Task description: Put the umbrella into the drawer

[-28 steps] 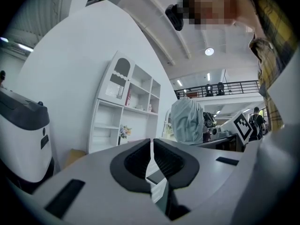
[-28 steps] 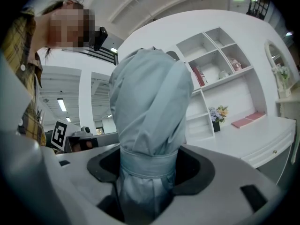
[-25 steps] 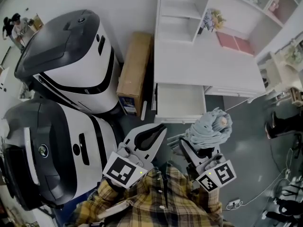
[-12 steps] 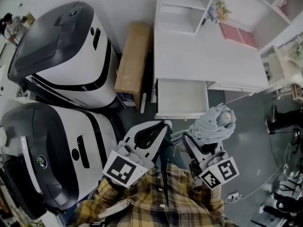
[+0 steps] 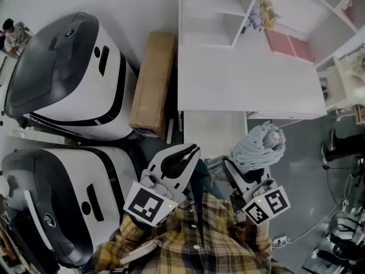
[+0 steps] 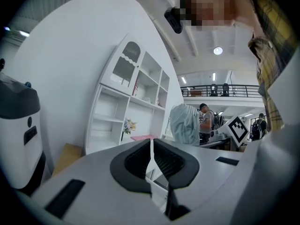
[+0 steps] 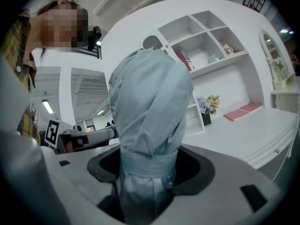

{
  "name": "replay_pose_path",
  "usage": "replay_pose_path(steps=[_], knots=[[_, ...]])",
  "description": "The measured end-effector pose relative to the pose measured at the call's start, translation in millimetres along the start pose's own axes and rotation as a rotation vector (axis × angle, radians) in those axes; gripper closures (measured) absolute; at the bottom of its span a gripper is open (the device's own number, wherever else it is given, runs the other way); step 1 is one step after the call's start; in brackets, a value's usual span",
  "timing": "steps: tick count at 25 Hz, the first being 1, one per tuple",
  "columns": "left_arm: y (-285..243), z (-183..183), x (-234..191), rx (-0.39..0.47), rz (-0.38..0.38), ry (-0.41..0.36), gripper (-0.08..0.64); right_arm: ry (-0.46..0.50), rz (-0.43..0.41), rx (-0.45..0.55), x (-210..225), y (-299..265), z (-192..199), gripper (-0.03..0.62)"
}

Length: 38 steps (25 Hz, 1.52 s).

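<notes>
Right hand-held gripper [image 7: 147, 170]: jaws clamped on folded grey-blue umbrella [image 7: 150, 102], gripping at strap-wrapped waist, bunched canopy end standing up past jaw tips. Prob. held by the narrow banded part because jaws close well round it there and the bulkier end stays free to lead into the opening. Held w/ no tilt to speak of in right gripper view.

Left hand-held gripper [image 6: 151, 159]: jaws together, nothing betw. them, beside the right one and pointing the same way. Looks parked as spare, poss. to steady or shut drawer later; judgement only.

Outward in head view: open white drawer [image 5: 214, 131] just beyond left hand-held gripper tip, ahead-left of the right one. Umbrella top near drawer's right front corner, not yet inside. White surface [image 5: 245, 81] beyond drawer, shelf unit [image 5: 208, 10] further back w/ flowers [image 5: 259, 14]. Cardboard box [image 5: 151, 84] far-left of left hand-held gripper, on floor against wall.

Step in hand: carry phase, approx. halfway. Next needs shift left and forward, then lowering flat, since umbrella upright prob. too tall for drawer.
</notes>
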<state>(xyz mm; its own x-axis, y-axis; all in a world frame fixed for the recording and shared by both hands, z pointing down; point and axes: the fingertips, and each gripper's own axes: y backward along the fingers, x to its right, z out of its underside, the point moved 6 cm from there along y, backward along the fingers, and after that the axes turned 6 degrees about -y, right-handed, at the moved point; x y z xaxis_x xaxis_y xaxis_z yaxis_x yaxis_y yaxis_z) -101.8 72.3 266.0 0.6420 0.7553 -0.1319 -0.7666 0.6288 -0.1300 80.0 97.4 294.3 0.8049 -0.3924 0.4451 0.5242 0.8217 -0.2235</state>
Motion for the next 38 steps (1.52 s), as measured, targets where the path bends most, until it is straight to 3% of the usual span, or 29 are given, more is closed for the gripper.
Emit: replay_pose_path(steps=[10,22,29,38], knots=[[-106,-24,-34,-0.010,0.003,-0.023,0.523,-0.011,0.011,-0.006,93,-43,-62,0.285],[-125,-23,-58,-0.052,-0.021,0.007,0.523,0.010,0.021,-0.057,124,-75,-78,0.285],[-131,-21,-69,-0.050,0.007,0.007,0.523,0.024,0.043,-0.073,125,-81,-70,0.285],[-130,-6,-76,-0.081,-0.004,0.000,0.523,0.054,0.079,-0.168,154,-91,-26,0.285]])
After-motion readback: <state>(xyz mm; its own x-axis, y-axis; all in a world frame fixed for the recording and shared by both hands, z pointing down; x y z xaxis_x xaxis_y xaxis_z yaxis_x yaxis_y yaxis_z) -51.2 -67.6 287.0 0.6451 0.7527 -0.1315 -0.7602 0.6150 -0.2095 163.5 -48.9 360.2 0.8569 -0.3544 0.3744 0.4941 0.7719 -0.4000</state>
